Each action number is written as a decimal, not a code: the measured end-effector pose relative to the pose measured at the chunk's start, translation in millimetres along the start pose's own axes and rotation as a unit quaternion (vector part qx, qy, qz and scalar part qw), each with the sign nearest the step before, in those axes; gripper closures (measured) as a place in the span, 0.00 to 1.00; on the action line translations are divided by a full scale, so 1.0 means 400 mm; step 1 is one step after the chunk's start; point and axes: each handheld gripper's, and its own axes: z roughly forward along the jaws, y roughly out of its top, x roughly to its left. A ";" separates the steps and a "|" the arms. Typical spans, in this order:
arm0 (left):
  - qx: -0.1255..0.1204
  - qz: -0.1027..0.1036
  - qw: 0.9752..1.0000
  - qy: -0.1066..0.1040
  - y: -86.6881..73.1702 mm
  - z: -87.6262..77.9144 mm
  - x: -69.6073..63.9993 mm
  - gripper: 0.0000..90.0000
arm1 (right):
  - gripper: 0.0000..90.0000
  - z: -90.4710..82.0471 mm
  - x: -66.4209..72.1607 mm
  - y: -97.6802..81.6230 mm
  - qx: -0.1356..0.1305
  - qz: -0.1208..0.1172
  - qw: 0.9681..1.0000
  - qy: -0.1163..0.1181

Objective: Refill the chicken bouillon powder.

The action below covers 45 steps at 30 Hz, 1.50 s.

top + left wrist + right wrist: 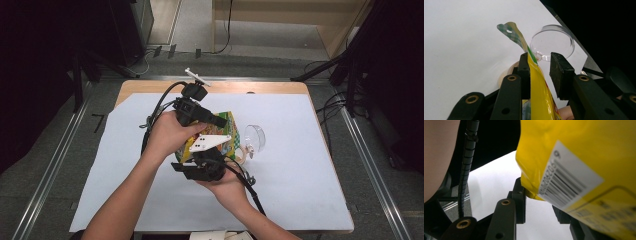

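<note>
At the centre of the high view, the yellow snack bag [227, 131] hangs between both grippers. The left gripper [541, 72] stands open around its top edge; the right gripper [539, 205] holds its bottom corner, though I cannot tell how firmly. The bag looks light, crinkly and slippery, best pinched at its sealed edges.

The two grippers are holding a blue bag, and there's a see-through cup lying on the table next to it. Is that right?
Not quite: the bag is yellow, not blue, as the right gripper view shows best. The rest holds: both grippers are at it, and the clear cup lies on the table beside it.

Glossy yellow plastic pouch [537, 82] — clear smooth cup [552, 42] — matt white sheet [461, 45]
</note>
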 end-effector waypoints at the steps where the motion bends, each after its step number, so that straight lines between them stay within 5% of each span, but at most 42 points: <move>1: 0.002 0.000 1.000 0.000 0.000 0.000 0.001 0.79 | 0.76 0.001 0.000 0.000 0.000 0.000 1.000 0.000; 17: 0.016 0.004 1.000 0.008 -0.001 0.004 -0.007 0.79 | 0.75 0.005 0.006 0.000 0.003 0.008 1.000 0.009; 45: 0.031 -0.018 0.999 -0.015 0.026 0.014 0.032 0.79 | 0.73 0.012 -0.012 0.013 0.009 0.013 1.000 0.007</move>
